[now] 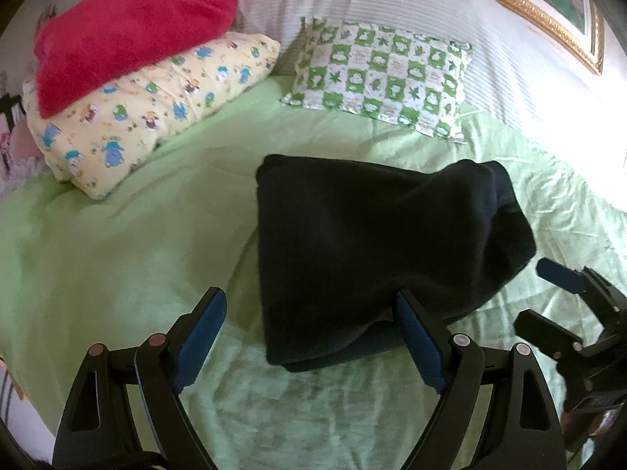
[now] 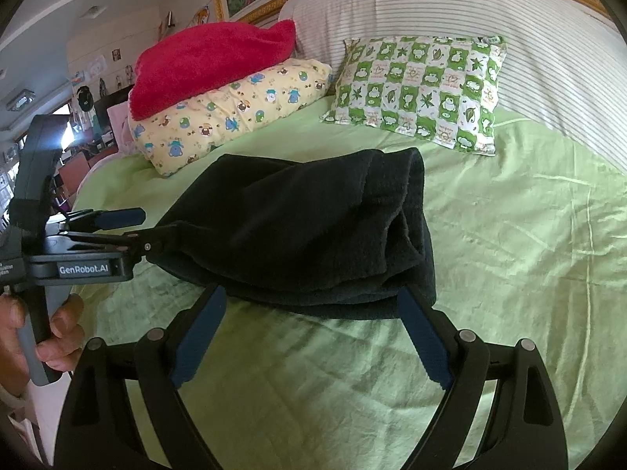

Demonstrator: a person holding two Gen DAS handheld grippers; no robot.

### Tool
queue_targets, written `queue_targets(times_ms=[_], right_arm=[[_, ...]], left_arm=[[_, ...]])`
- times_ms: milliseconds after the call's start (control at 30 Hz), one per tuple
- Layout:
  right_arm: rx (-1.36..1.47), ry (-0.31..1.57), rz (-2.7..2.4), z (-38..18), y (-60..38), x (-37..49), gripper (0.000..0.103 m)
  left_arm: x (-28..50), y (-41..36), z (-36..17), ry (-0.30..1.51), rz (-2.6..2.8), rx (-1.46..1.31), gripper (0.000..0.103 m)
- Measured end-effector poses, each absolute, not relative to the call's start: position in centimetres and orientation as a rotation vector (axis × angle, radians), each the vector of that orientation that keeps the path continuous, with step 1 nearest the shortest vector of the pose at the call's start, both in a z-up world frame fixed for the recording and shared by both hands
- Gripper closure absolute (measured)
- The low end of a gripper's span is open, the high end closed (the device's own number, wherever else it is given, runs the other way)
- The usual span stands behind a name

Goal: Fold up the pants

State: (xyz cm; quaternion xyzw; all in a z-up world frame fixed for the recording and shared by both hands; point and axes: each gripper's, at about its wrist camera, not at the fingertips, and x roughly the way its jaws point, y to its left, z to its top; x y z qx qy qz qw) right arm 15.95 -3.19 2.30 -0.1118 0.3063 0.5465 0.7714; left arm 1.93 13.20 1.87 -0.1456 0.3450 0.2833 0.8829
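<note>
Both grippers, left gripper [image 1: 309, 337] and right gripper [image 2: 313, 333], stand spread and empty just short of the dark folded pants [image 2: 305, 227], mid green bedsheet [image 2: 509, 254]. Soft, thick, floppy fabric: I'd pinch the near folded edge through all layers. Frog-print pillow [image 2: 423, 90] lies beyond.

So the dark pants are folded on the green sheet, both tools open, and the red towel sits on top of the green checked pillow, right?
Not quite. The red towel sits on the yellow cartoon-print pillow, not the green checked pillow, which lies bare beside it; the right wrist view shows this. The rest holds: dark pants folded on the green sheet, both tools open.
</note>
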Motion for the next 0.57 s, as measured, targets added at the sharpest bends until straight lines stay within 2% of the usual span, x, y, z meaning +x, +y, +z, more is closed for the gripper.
queue_targets(times_ms=[100,567], right_arm=[[-0.241,0.664,1.187,2.38,-3.25,15.84,0.014],[-0.225,0.657,1.187,2.9,-3.97,15.84,0.014]], left_arm=[[2.21,13.15,2.07,0.718,0.591,-0.295,0.011],[2.47,13.28,2.77,0.72,0.601,-0.291,0.011]])
